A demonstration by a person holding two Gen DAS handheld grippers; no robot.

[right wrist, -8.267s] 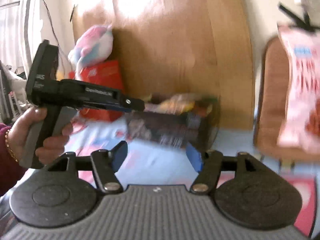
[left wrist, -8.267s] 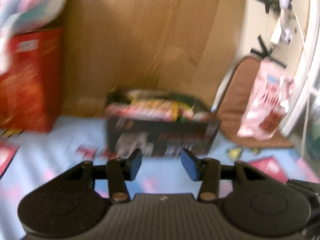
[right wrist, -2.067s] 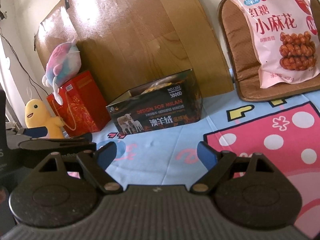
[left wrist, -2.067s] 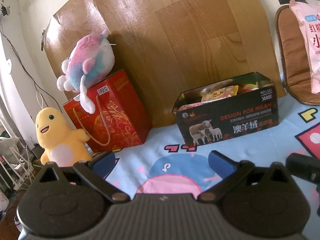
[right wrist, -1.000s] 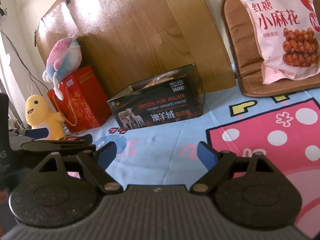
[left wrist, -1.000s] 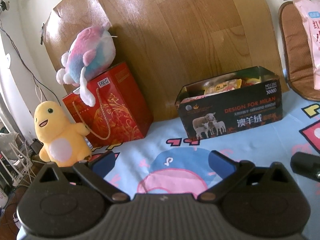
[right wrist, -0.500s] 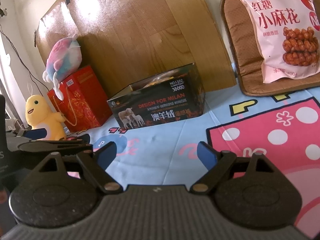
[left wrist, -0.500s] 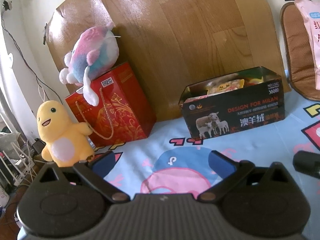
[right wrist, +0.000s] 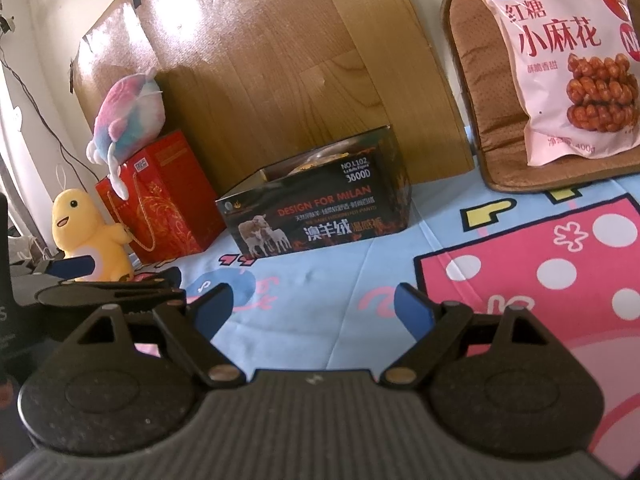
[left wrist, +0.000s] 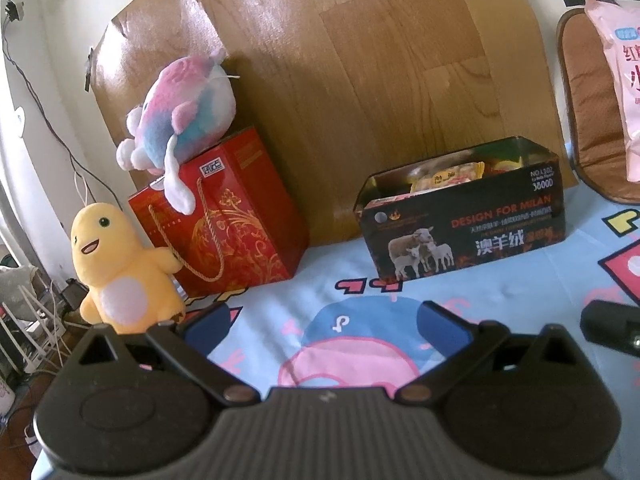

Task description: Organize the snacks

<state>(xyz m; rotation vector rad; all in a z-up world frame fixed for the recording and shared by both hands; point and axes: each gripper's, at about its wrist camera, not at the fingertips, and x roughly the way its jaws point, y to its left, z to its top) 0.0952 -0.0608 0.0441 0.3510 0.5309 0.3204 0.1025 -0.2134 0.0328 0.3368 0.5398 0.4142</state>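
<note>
Two hand-held grippers: we hold the left gripper [left wrist: 326,322] and the right gripper [right wrist: 314,306] low over the blue cartoon-print cloth [right wrist: 332,276], both with blue-padded fingers spread wide and nothing between them. Landmark: one glossy black rectangular cardboard box printed with sheep [left wrist: 464,228], open-topped, standing on the cloth with its back at the wood-grain board [left wrist: 360,80]. Inside the box, crinkled snack packets in yellow and pink [left wrist: 448,174]. Right of the box and well apart, one large pink plastic bag of twisted fried dough [right wrist: 568,60], propped on a brown quilted cushion [right wrist: 480,80]. Left of the box, one red paper gift bag with gold rope handles [left wrist: 224,224], a fuzzy pink-and-blue plush [left wrist: 184,112] on top of it, a rounded yellow plush [left wrist: 120,268] beside it.
</note>
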